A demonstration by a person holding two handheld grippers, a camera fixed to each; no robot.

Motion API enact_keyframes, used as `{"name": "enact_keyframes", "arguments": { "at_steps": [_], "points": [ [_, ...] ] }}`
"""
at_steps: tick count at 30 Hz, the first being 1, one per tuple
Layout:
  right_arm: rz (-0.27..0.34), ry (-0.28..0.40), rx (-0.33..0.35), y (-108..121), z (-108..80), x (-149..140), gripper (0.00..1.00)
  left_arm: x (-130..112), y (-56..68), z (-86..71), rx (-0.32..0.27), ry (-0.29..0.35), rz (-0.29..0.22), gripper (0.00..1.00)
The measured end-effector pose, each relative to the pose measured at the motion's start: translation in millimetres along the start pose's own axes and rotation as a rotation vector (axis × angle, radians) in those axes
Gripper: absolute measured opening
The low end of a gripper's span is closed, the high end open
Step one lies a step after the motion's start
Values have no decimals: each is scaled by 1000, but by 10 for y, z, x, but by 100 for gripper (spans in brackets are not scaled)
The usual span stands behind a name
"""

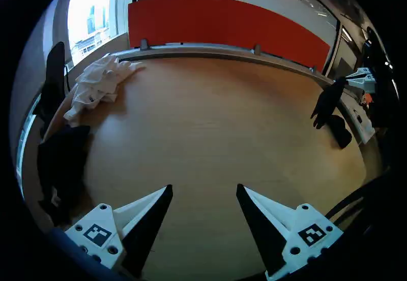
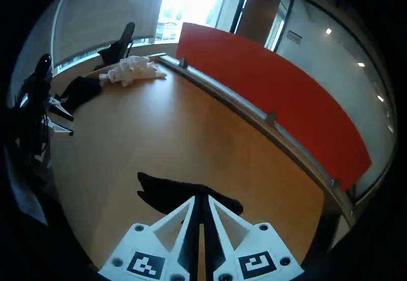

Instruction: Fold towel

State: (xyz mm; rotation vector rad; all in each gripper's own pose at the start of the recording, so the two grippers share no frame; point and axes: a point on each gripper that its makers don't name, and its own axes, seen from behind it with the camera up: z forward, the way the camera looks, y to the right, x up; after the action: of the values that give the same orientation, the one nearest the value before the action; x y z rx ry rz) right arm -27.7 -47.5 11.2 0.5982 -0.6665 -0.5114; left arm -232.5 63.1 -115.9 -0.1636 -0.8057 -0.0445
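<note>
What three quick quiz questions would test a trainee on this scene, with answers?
1. True or false: the left gripper is open, with nothing between its fingers.
2. What colour is the crumpled cloth at the far corner of the table? A white, B red, C green.
3. Fill in: the right gripper is shut on a ___ towel.
Key: 1 true; 2 A; 3 black.
</note>
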Motion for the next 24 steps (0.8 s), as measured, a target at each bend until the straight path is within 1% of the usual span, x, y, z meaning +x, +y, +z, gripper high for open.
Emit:
{"name": "enact_keyframes", "arguments": {
  "at_steps": [13,18,24],
  "points": [
    [31,-63,-74,769,-54,-391,4,33,104,64,9,-15,11,93],
    [50,-79,-98,1017,-65,-540,4,45,153,88,11,-20,16,93],
    [59,-106,-123,1284,-81,-706,4,56,202,106,17,-26,22,93]
  ]
}}
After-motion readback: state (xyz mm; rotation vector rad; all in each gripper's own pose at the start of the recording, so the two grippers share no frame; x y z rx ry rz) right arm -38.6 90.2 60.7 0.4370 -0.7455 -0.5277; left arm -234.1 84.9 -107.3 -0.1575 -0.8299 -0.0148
